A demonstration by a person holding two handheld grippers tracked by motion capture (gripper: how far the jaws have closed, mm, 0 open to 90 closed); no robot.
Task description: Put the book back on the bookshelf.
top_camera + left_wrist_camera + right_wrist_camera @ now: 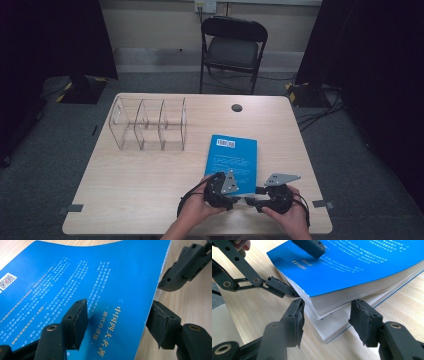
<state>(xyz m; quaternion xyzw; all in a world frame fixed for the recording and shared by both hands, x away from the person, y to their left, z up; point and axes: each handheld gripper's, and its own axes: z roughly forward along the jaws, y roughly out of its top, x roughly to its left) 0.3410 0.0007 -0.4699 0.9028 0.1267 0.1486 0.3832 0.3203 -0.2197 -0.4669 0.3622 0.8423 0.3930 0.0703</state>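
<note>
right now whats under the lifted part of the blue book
Under the raised cover and pages of the blue book lie its remaining white pages and back cover, flat on the wooden table. Whatever those lower pages cover is hidden.

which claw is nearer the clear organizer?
Left. The left claw is at the book's near edge, on the organizer's side; the right claw sits beside it, further from the organizer.

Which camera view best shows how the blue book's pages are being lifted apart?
The right gripper view: the blue book shows its page edges fanned open, upper block raised off the lower pages. The left gripper view shows its back cover; the high view shows it flat and small.
</note>
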